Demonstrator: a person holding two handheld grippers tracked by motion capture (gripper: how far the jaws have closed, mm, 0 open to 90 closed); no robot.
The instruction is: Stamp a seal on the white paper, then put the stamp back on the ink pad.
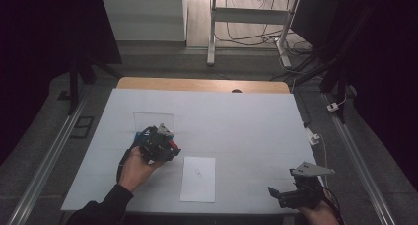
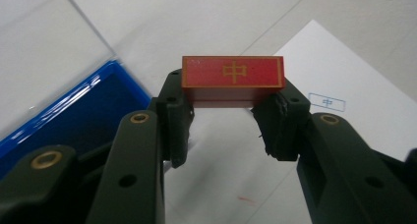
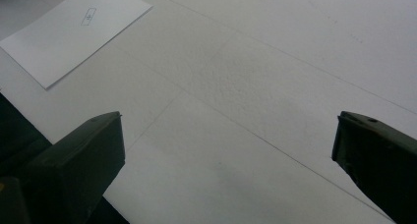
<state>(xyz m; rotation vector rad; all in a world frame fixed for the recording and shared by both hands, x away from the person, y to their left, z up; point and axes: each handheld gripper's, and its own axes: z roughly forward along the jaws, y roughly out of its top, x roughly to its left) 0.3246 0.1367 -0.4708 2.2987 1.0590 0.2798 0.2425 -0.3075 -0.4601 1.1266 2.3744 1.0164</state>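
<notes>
A red tile (image 2: 232, 79) with a gold border and a gold character is clamped between the jaws of my left gripper (image 2: 231, 111), held above the white table cover. In the high view the left gripper (image 1: 158, 143) hovers left of centre, just above and left of a white sheet of paper (image 1: 198, 179) that bears a small printed box (image 2: 326, 102). A blue box (image 2: 74, 116) lies beneath and to the left of the left jaws. My right gripper (image 3: 226, 150) stands wide open over bare table cover, at the front right edge (image 1: 296, 195).
A clear plastic lid (image 1: 153, 121) lies just beyond the left gripper. The white cover (image 1: 236, 121) spans most of the wooden table (image 1: 197, 84). Metal rails run down both sides. Desk legs and cables stand on the floor behind.
</notes>
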